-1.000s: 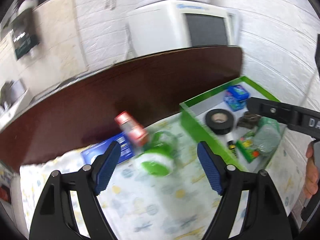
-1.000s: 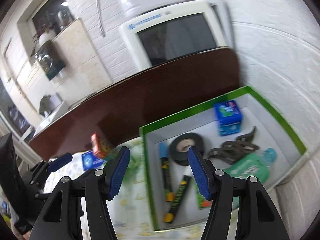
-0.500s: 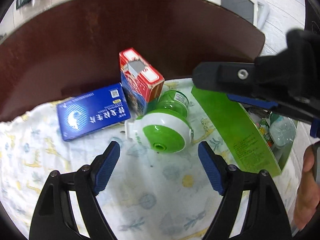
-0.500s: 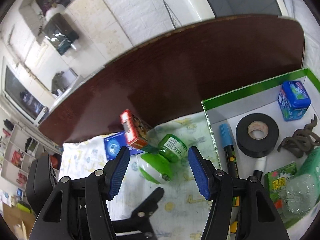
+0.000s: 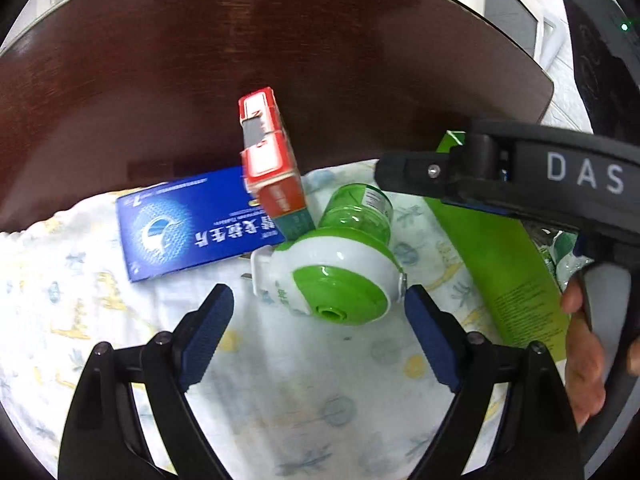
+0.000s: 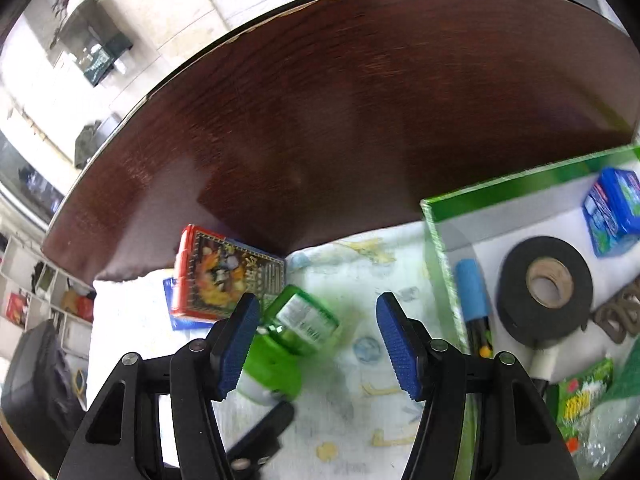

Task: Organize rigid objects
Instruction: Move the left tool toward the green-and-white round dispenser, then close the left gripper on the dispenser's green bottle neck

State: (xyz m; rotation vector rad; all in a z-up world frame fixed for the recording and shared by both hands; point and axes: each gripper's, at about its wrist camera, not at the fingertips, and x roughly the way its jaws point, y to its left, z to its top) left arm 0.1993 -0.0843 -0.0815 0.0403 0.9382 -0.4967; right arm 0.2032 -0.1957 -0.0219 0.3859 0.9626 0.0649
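Note:
A green-and-white plug-in device (image 5: 332, 272) with a clear green bottle (image 6: 300, 320) lies on its side on a patterned cloth (image 5: 280, 380). A red box (image 5: 268, 160) leans on a flat blue box (image 5: 180, 224) just behind it. My left gripper (image 5: 320, 336) hovers low in front of the device. Its jaws are opening, and the device lies just ahead of the pads (image 5: 212, 332), which do not press on it. My right gripper (image 6: 318, 344) stands open above the bottle end and holds nothing. One of its black fingers (image 5: 420, 172) crosses the left wrist view.
A green-rimmed box (image 6: 520, 184) at the right holds a black tape roll (image 6: 544, 288), a small blue box (image 6: 612, 212), a blue-capped marker (image 6: 472, 292), brown clips and a green packet (image 6: 584, 396). Dark wooden tabletop (image 6: 360, 100) lies beyond the cloth. A hand (image 5: 584, 340) holds the right gripper.
Both grippers tipped down toward the cloth. The left one came closer to the green device and its jaws spread wider. The right one moved left from over the green box to over the device.

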